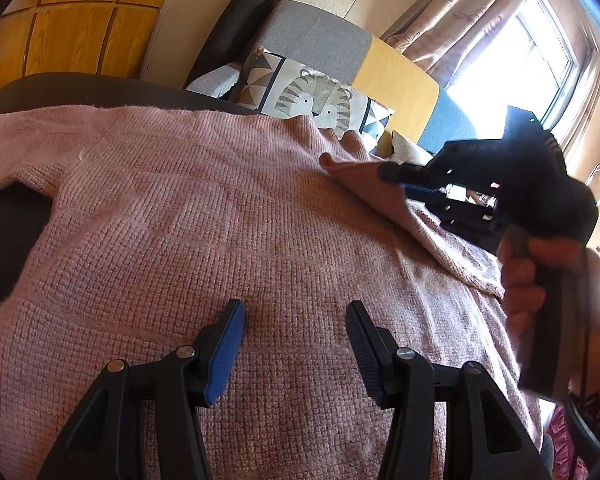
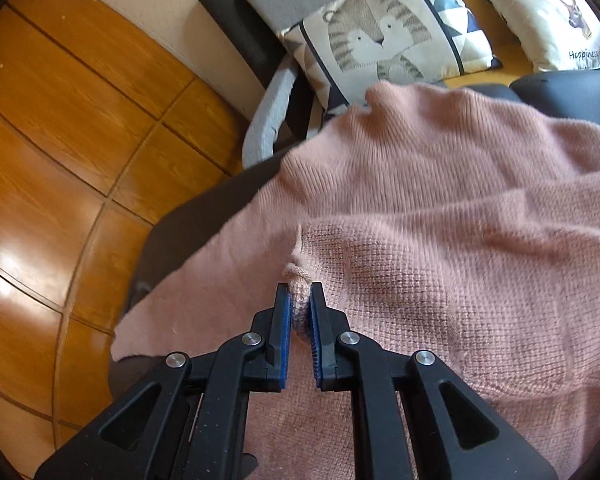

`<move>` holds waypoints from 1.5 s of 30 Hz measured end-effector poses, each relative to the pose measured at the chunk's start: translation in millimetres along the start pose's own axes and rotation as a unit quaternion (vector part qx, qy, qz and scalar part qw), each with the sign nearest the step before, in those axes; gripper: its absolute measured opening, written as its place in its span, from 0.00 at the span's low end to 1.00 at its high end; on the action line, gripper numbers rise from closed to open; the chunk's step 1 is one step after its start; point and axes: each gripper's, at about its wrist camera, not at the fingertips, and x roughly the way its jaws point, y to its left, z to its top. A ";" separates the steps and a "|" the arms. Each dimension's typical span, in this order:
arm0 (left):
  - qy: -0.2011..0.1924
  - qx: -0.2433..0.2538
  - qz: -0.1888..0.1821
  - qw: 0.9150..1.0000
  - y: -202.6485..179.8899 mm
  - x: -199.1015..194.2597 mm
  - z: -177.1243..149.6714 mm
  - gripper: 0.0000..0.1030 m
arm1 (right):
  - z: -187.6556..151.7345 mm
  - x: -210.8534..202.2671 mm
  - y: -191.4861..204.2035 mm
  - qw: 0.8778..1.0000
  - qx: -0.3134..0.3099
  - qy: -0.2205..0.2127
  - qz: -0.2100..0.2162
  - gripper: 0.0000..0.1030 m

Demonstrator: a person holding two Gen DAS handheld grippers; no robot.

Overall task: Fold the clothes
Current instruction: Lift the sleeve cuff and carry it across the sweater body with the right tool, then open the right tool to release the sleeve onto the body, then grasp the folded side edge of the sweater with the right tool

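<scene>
A pink knitted sweater (image 1: 204,216) lies spread over a dark seat, one sleeve trailing off to the left. My left gripper (image 1: 296,320) hovers open just above the sweater's body with nothing between its fingers. In the left wrist view my right gripper (image 1: 392,174) comes in from the right, held by a hand (image 1: 528,280), and lifts a fold of the sweater's right edge. The right wrist view shows the right gripper (image 2: 300,300) shut on a bunched bit of the sweater (image 2: 440,240), with the knit pinched between the blue pads (image 2: 286,320).
A tiger-print cushion (image 2: 384,36) and a cream cushion (image 2: 548,12) rest on a grey and yellow sofa (image 1: 320,36) behind the sweater. Wooden floor (image 2: 68,140) lies to the left. A curtained window (image 1: 512,60) is at the far right.
</scene>
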 end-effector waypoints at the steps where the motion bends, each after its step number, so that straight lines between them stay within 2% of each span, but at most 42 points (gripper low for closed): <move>1: 0.000 0.000 -0.001 1.000 0.2 0.0 -0.1 0.52 | -2.5 2.8 -0.2 1.000 -0.001 0.005 -0.002 0.11; 6: -0.002 -0.002 -0.003 1.000 0.4 0.0 -0.7 0.52 | -16.2 16.1 -3.7 1.000 0.001 0.027 -0.009 0.13; 9: -0.002 -0.002 -0.002 1.000 0.6 0.8 -0.5 0.52 | -22.1 19.7 -8.5 0.999 0.012 0.031 0.000 0.15; 11: -0.003 -0.001 -0.001 1.000 0.5 1.3 -0.6 0.52 | -24.8 20.3 -10.3 0.999 0.017 0.030 0.010 0.26; 16: -0.004 0.000 -0.001 1.000 1.1 2.6 0.1 0.52 | -30.7 19.6 6.7 0.999 -0.034 0.026 0.000 0.41; 19: -0.005 -0.003 -0.004 1.000 2.7 2.7 0.1 0.52 | -33.0 12.7 19.9 0.998 -0.066 0.018 -0.006 0.42; 22: -0.003 -0.004 -0.005 1.000 3.1 2.9 0.7 0.52 | -34.0 -14.5 23.8 0.998 -0.066 -0.010 0.011 0.42; 24: 0.005 0.003 0.009 1.000 -1.4 3.6 2.7 0.52 | -35.8 -37.7 22.7 0.997 -0.071 -0.029 0.013 0.41; 28: 0.032 0.036 0.044 0.998 -19.9 6.3 11.2 0.51 | -43.9 -87.8 -20.2 0.997 -0.035 -0.064 0.001 0.41; 31: 0.005 0.054 0.045 0.998 -41.9 6.3 31.6 0.51 | -50.4 -125.6 -55.6 0.996 -0.004 -0.089 -0.009 0.41; 35: -0.017 0.100 0.061 0.993 -71.9 22.4 56.4 0.51 | -57.2 -167.3 -98.7 0.993 0.024 -0.115 -0.029 0.29; 38: -0.017 0.140 0.081 0.987 -93.4 44.0 66.3 0.51 | -64.2 -179.5 -120.2 0.991 0.034 -0.117 -0.046 0.26; 42: -0.024 0.180 0.075 0.980 -114.8 60.4 62.2 0.51 | -73.9 -186.8 -136.5 0.990 0.040 -0.122 -0.057 0.26; 45: -0.018 0.212 0.086 0.973 -126.7 78.0 54.3 0.51 | -78.7 -187.8 -144.2 0.990 0.043 -0.121 -0.063 0.25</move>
